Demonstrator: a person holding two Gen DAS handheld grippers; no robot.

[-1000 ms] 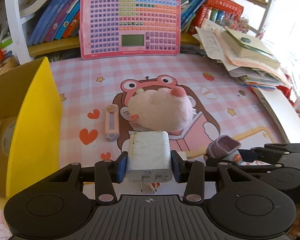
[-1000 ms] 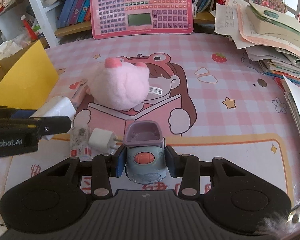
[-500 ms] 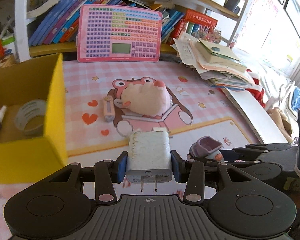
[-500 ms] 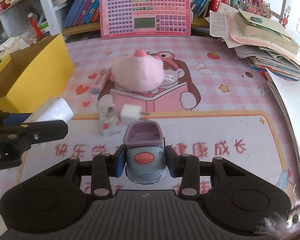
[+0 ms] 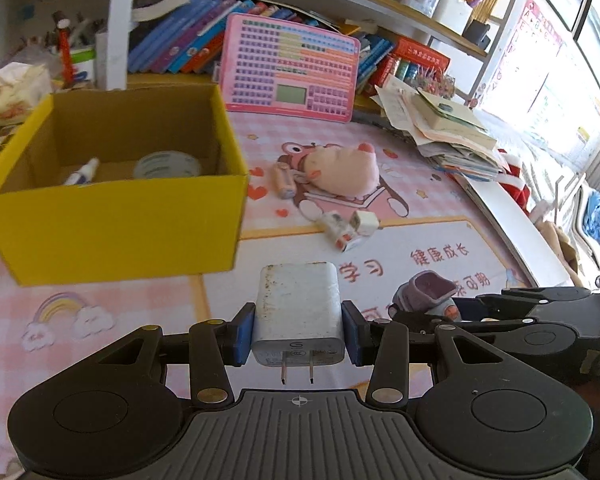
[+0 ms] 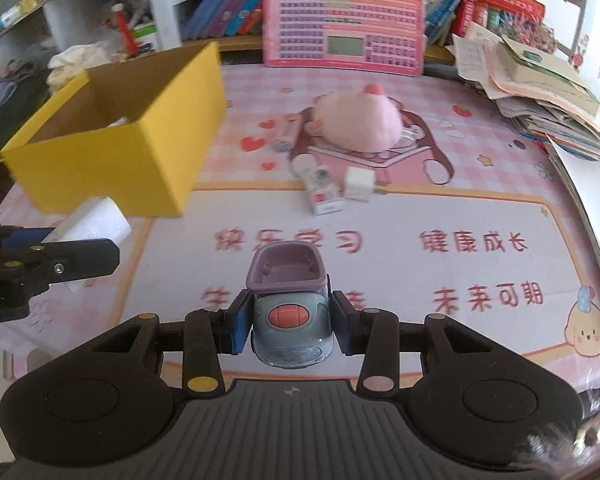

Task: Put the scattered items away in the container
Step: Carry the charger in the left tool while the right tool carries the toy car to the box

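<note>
My left gripper [image 5: 298, 330] is shut on a white charger plug [image 5: 298, 306], prongs toward the camera, held above the mat in front of the yellow cardboard box [image 5: 112, 232]. A tape roll [image 5: 167, 165] and a small bottle [image 5: 82, 172] lie inside the box. My right gripper [image 6: 287, 326] is shut on a small grey and purple toy car [image 6: 288, 312]. The box [image 6: 132, 148] stands to its upper left, and the left gripper [image 6: 52, 264] with the plug shows at the left edge. On the mat lie a pink plush [image 6: 358, 122], a white cube plug [image 6: 358, 179], a small carton [image 6: 320, 188] and a pink stick [image 6: 286, 136].
A pink toy keyboard [image 5: 290, 70] leans against the shelf of books [image 5: 180, 40] at the back. A stack of papers and books [image 5: 448, 136] fills the right side. A white board [image 6: 592, 200] lies along the mat's right edge.
Both grippers pulled back and rose a little with their loads. The view swung left, so the yellow box now fills the left side and the plush looks farther away.
</note>
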